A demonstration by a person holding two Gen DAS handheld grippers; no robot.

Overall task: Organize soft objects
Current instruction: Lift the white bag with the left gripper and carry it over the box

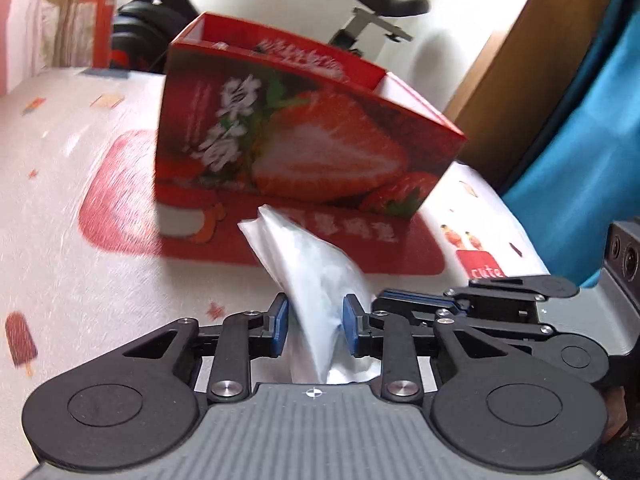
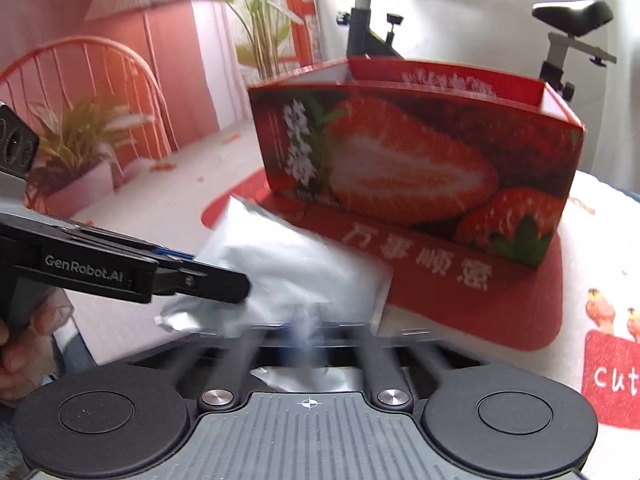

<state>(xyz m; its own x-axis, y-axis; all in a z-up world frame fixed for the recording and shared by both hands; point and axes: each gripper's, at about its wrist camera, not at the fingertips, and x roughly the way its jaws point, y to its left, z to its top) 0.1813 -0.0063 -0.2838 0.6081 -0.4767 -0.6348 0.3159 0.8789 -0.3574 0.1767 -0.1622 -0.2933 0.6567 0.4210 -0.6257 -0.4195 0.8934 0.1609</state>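
Held up just in front of the red strawberry-print box [image 1: 304,120]: a soft white pouch [image 1: 316,280], crumpled and slightly tilted, gripped from two sides. Left claw [image 1: 315,322] clamped on the pouch's lower part, blue pads [image 1: 280,320] pressing into the plastic on either side. Right claw [image 2: 308,332] blurred in its own view, fingers drawn fully together, apparently pinching the pouch's bottom edge; in the left wrist view, seen reaching in from the right, just beside the left claw. Box open at the top, standing on a red mat [image 2: 500,312] with white lettering, behind the pouch. Under both, a pale printed cloth [image 1: 80,280] covering the desk. Beyond the box, an exercise bike [image 2: 568,40] against a white wall; to the box's left, potted plants [image 2: 76,148] and an orange wire chair [image 2: 80,80].
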